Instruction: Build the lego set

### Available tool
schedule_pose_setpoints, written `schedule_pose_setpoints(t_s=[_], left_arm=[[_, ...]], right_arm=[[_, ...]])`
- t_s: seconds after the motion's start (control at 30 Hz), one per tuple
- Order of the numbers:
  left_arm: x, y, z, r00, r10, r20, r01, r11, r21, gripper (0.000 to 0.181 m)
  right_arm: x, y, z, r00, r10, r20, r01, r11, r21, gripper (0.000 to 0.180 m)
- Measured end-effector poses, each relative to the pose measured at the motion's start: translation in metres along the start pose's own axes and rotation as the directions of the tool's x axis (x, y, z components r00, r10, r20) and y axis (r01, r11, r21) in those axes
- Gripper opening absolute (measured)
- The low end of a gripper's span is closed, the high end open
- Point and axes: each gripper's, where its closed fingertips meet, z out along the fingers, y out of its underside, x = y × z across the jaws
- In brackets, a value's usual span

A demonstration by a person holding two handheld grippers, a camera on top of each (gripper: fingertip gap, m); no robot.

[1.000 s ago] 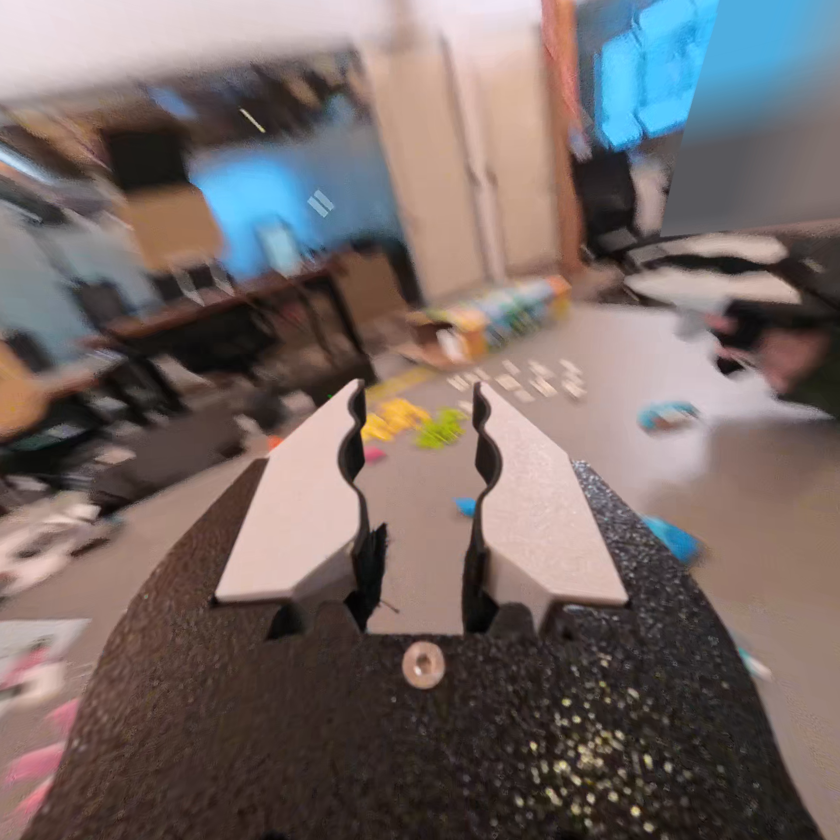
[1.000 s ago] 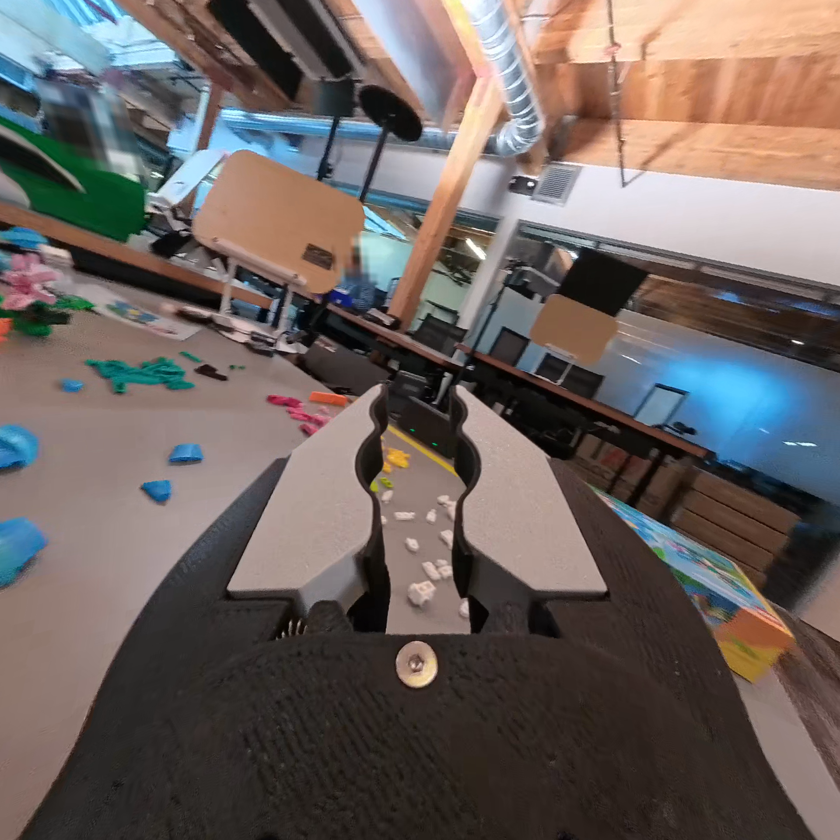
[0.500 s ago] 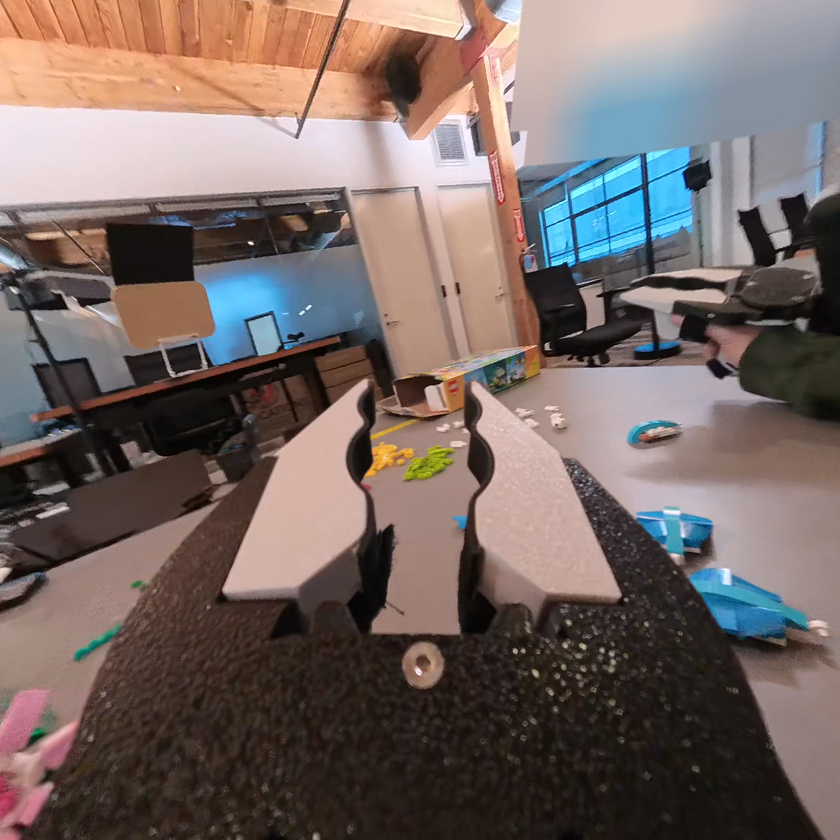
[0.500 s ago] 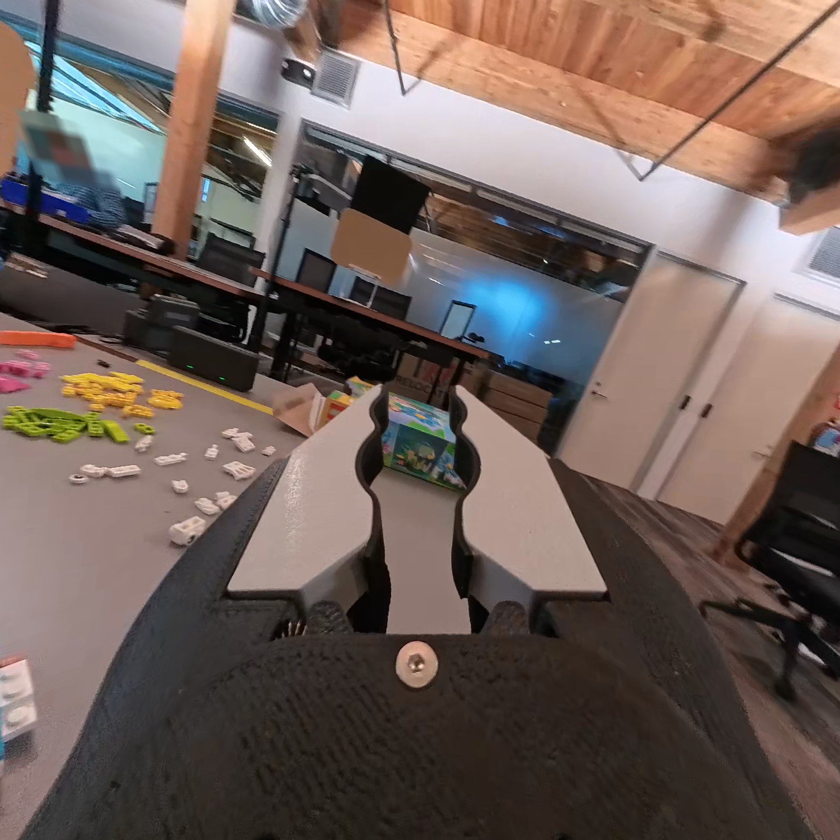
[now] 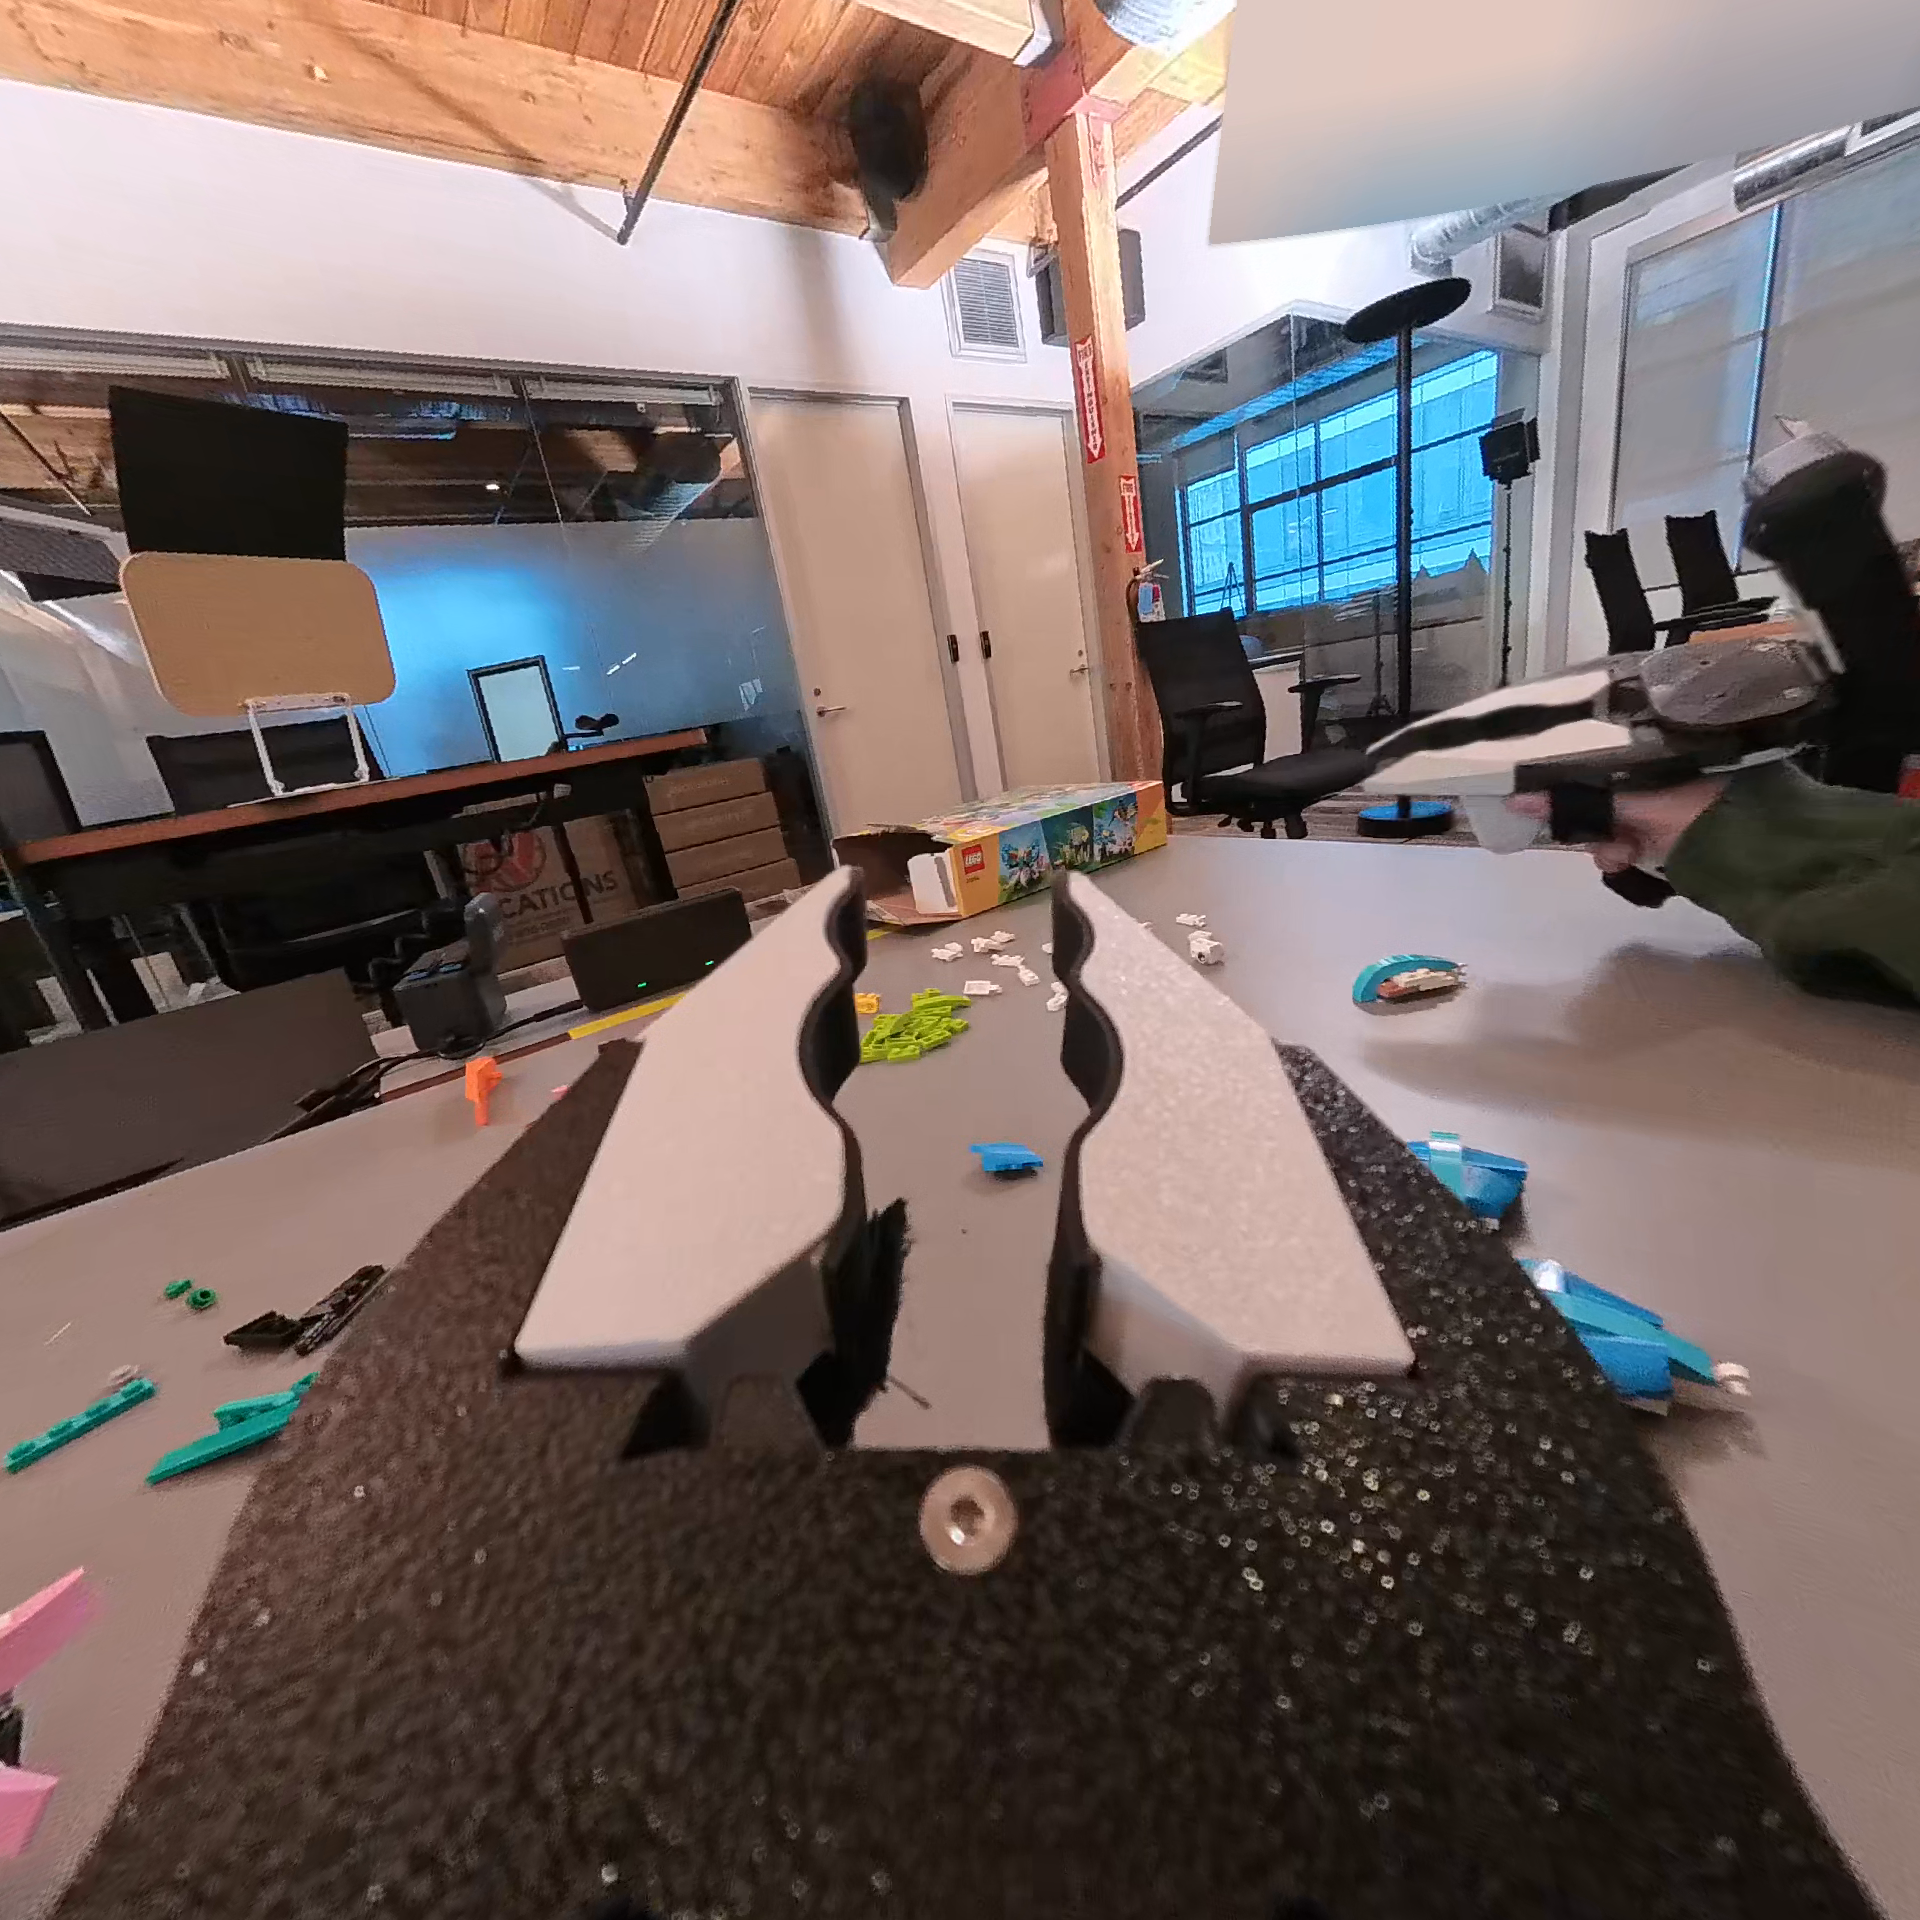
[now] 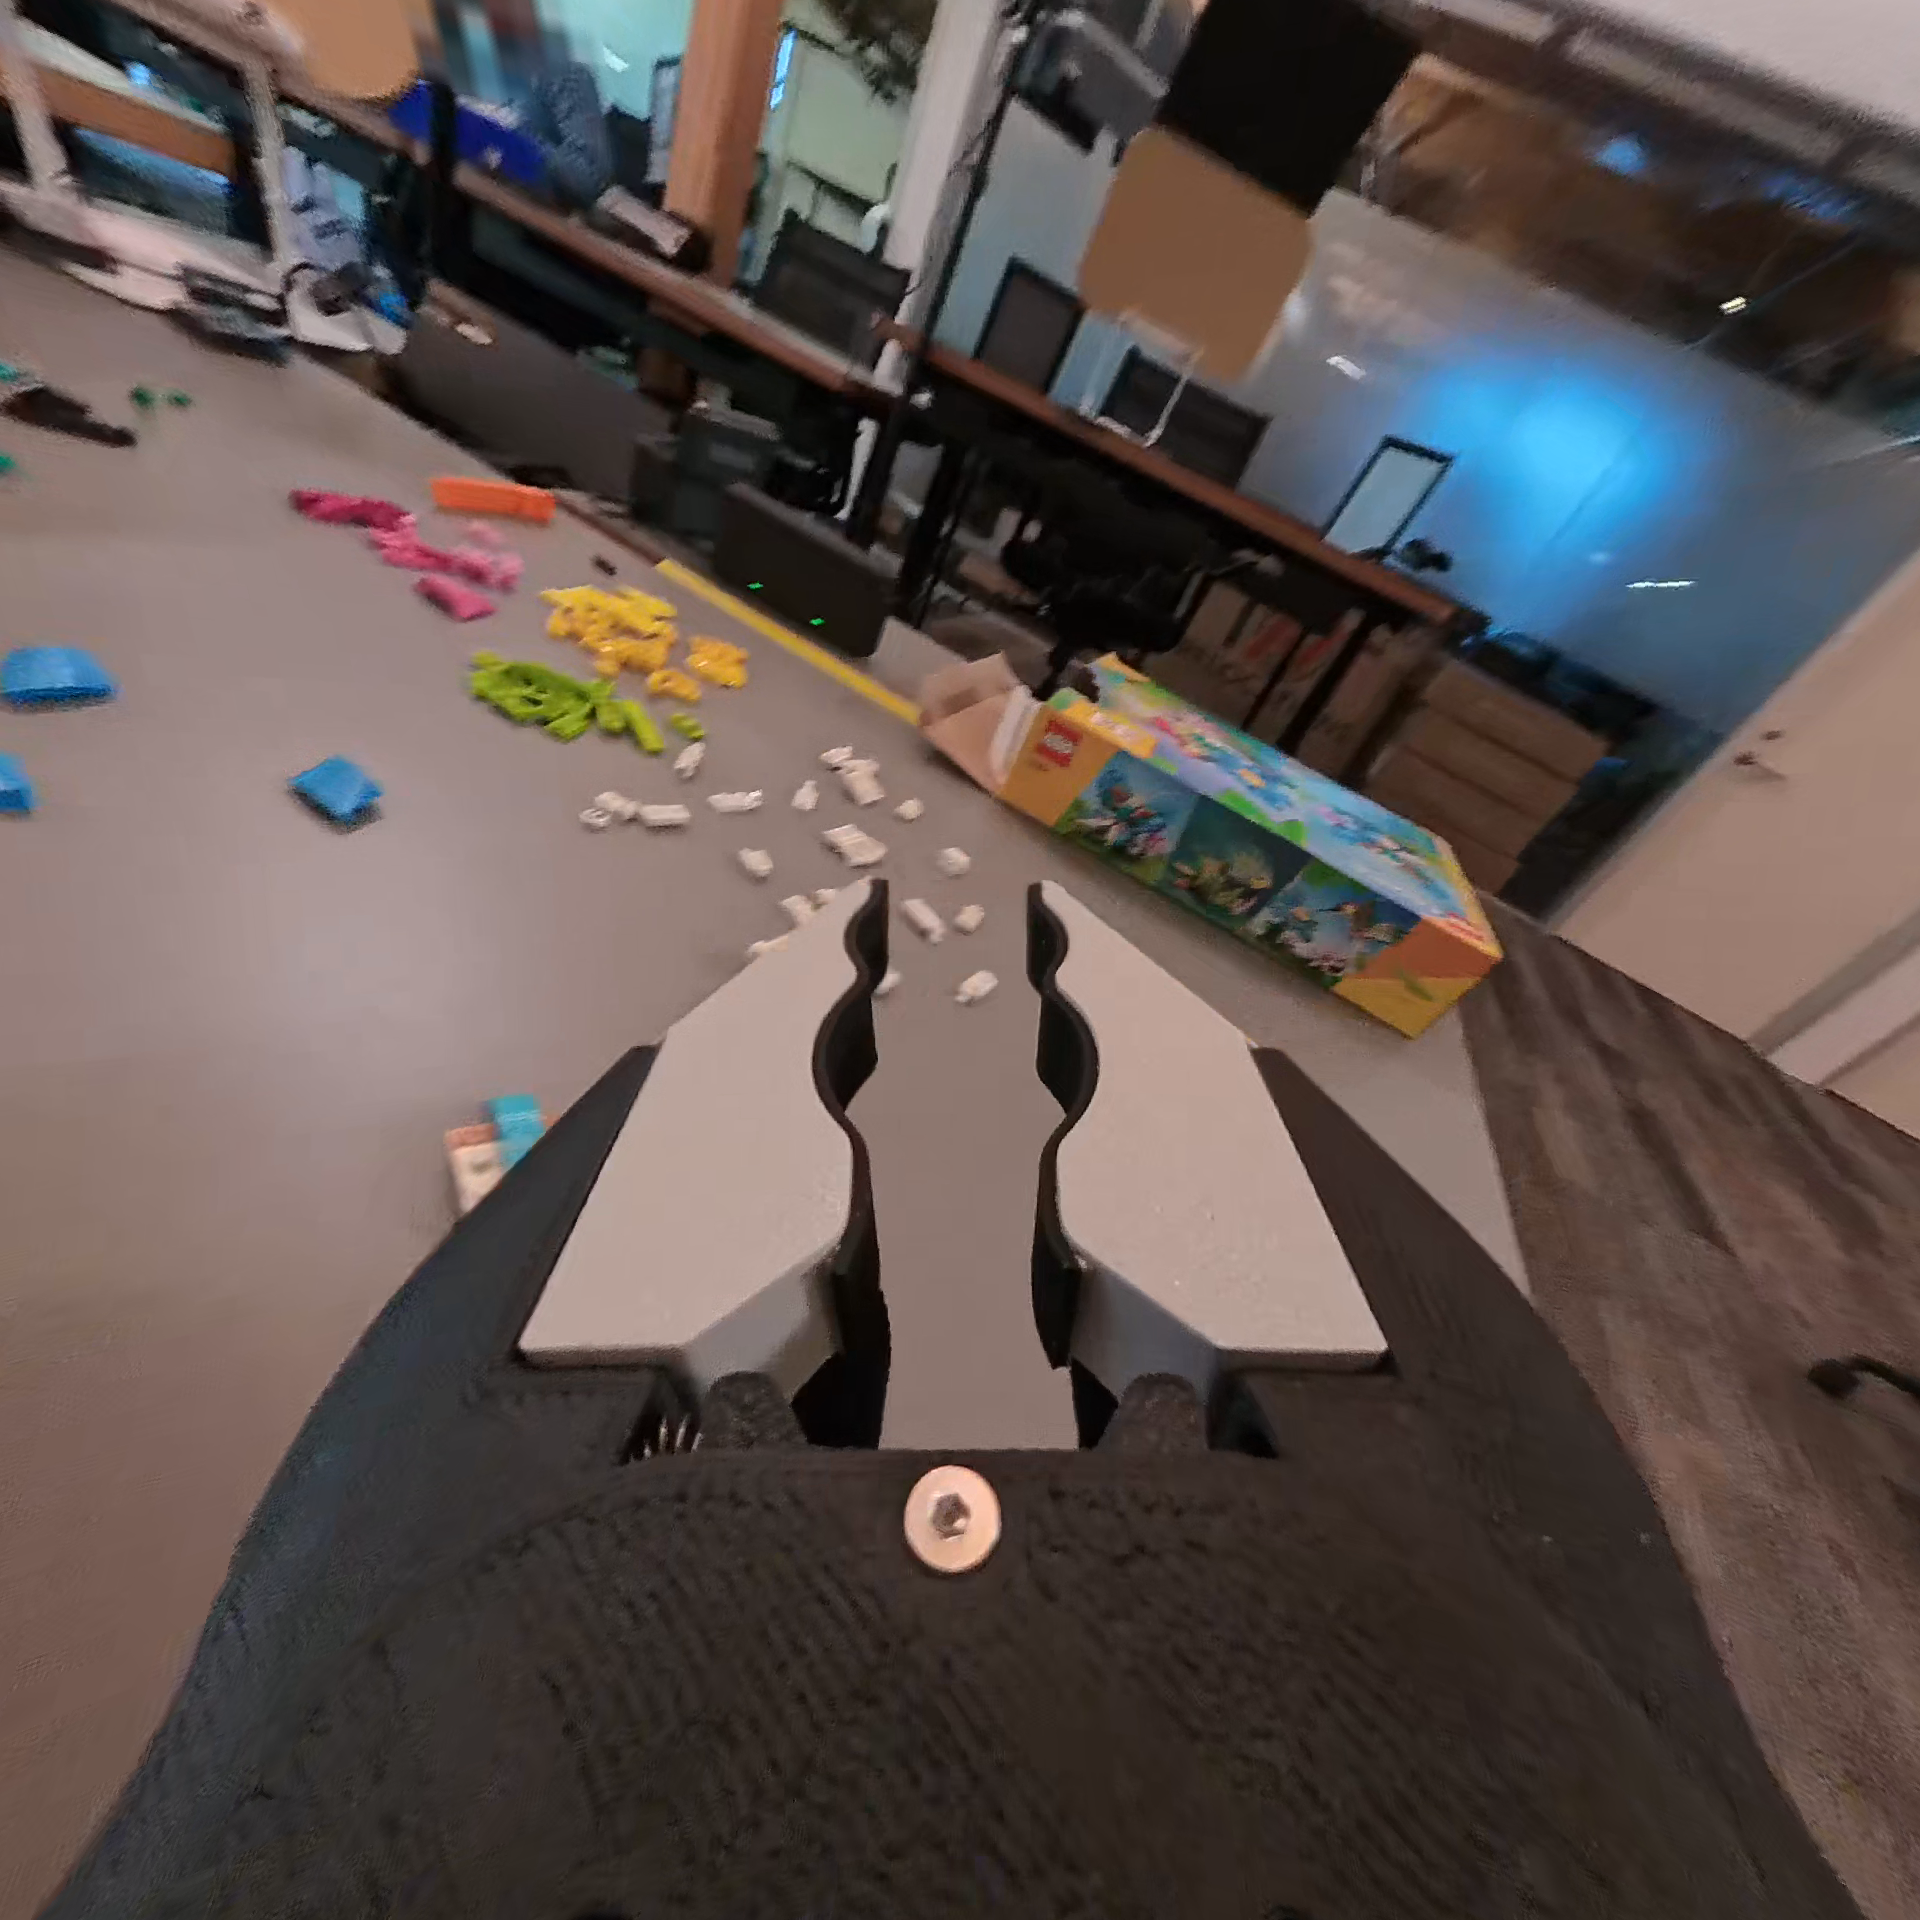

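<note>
Lego pieces lie sorted by colour on a grey table (image 5: 1558, 1091). My left gripper (image 5: 956, 894) is open and empty, held low over the table, with a small blue piece (image 5: 1006, 1155) ahead between its fingers and a lime green pile (image 5: 914, 1029) beyond. My right gripper (image 6: 954, 899) is open and empty above scattered white pieces (image 6: 842, 831). It also shows at the right of the left wrist view (image 5: 1392, 743), held by a hand in a green sleeve. Yellow (image 6: 634, 634), lime (image 6: 561, 696) and pink (image 6: 436, 551) piles lie to its left.
The open set box (image 6: 1226, 831) lies at the far table edge, also in the left wrist view (image 5: 1029, 847). Blue assemblies (image 5: 1610, 1340) and a curved blue piece (image 5: 1403, 977) lie right of my left gripper. Teal (image 5: 223, 1423) and black pieces (image 5: 307, 1320) lie left. The table's right edge drops to wood floor (image 6: 1714, 1247).
The left gripper has steadied and dipped slightly, showing more table. The right gripper has swung from aiming level at the room to pointing down at the white pieces and the box.
</note>
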Motion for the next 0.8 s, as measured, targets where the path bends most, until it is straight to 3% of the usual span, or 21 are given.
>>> schedule_pose_setpoints(t_s=[0.2,0.33,0.5,0.67,0.8], left_arm=[[-0.001,0.000,0.000,0.999,-0.035,-0.010,0.035,0.999,0.005,0.031],[-0.004,0.000,-0.001,0.999,-0.047,-0.002,0.047,0.999,0.006,0.031],[-0.005,0.002,0.000,0.999,-0.046,0.009,0.046,0.999,-0.003,0.031],[-0.006,0.004,0.001,0.999,-0.047,0.012,0.047,0.999,-0.014,0.031],[-0.006,0.005,0.001,0.999,-0.052,0.013,0.052,0.999,-0.014,0.030]], right_arm=[[-0.041,0.016,-0.013,0.972,-0.050,0.228,0.074,0.992,-0.100,0.024],[-0.061,0.028,-0.019,0.912,0.127,0.391,-0.059,0.981,-0.183,0.025],[-0.074,0.039,-0.019,0.853,0.219,0.473,-0.082,0.952,-0.294,0.033],[-0.093,0.062,-0.018,0.803,0.264,0.535,0.003,0.894,-0.447,0.040],[-0.092,0.063,-0.018,0.799,0.280,0.532,-0.008,0.889,-0.457,0.034]])
